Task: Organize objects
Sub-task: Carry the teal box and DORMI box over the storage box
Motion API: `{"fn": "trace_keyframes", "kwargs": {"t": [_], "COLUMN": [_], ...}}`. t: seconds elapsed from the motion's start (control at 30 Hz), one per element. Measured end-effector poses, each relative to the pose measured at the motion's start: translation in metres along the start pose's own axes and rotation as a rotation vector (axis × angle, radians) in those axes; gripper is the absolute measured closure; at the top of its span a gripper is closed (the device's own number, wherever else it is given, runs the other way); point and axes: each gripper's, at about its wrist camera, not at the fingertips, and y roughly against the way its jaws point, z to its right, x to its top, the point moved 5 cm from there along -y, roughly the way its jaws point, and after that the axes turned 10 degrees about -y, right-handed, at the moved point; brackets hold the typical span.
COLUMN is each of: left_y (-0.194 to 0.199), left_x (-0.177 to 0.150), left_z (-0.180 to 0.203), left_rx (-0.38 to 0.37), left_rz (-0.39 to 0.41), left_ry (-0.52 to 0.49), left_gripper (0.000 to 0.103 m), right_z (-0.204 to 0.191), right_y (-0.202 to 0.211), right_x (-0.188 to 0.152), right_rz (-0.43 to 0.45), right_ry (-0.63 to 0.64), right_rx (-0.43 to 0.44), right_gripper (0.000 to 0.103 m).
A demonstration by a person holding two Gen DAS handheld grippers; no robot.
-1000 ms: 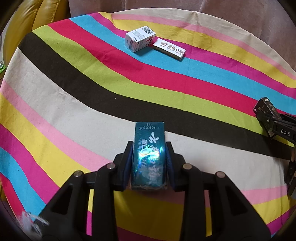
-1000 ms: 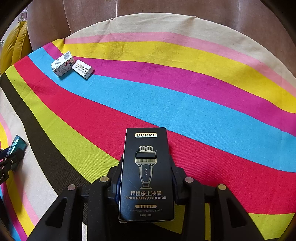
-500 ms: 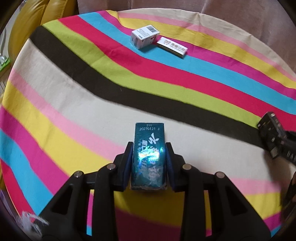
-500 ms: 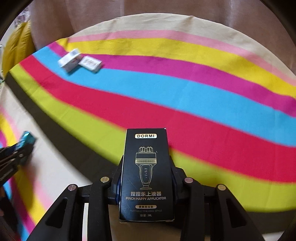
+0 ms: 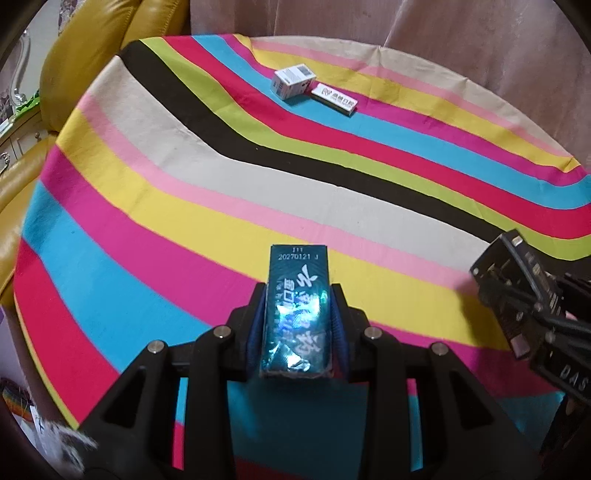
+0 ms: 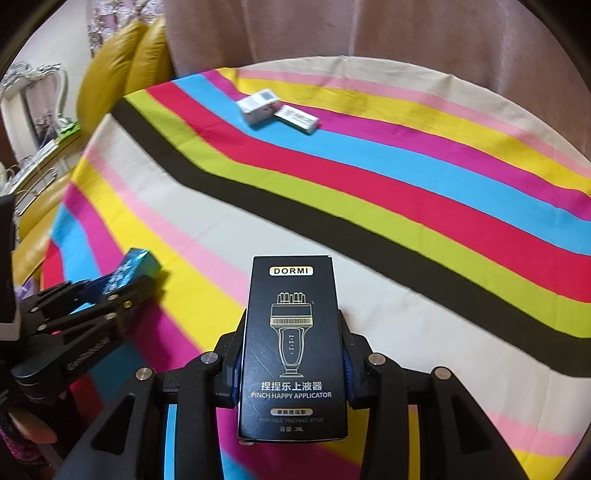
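My left gripper [image 5: 298, 295] is shut on a teal foil box [image 5: 297, 314] and holds it above the striped cloth [image 5: 184, 206]. My right gripper [image 6: 291, 321] is shut on a black DORMI applicator box [image 6: 292, 343], also held above the cloth [image 6: 406, 221]. The right gripper with its black box shows at the right edge of the left wrist view [image 5: 517, 280]. The left gripper with the teal box [image 6: 133, 267] shows at the left of the right wrist view. A small white box [image 5: 293, 82] and a flat white box [image 5: 334, 99] lie side by side on the far part of the cloth.
A yellow leather seat [image 5: 96, 55] stands beyond the cloth's left edge. A pinkish curtain [image 5: 406, 33] hangs behind the far edge. A white ornate piece of furniture [image 6: 33, 107] stands at the far left.
Both grippers have pulled back and risen with their boxes, so more of the cloth and its edges is in view. The two white boxes look farther away.
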Motion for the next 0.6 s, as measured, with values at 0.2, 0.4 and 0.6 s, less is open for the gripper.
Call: {"fn": "trace_keyframes", "kwargs": {"t": [0.2,0.4,0.6], "left_y": [0.030,0.074,0.114], "left_x": [-0.018,-0.035,-0.057], "left_z": [-0.010,-0.040,-0.085], "left_rx": [-0.013,0.017,0.081], "left_rz": [0.038,0.067,0.072], "left_ry": [0.030,0.085,0.155], "left_gripper": [0.066,0.066,0.066], "right_z": [-0.025,-0.054,-0.101], "right_y": [0.018,0.038,0.050], "right_x": [-0.026,-0.039,-0.046], "right_rz": [-0.013,-0.009,-0.010], "right_ry": [0.061,0.131,0.209], "right_rx": [0.025,0.061,0.142], "right_gripper": [0.063,0.063,0.063]}}
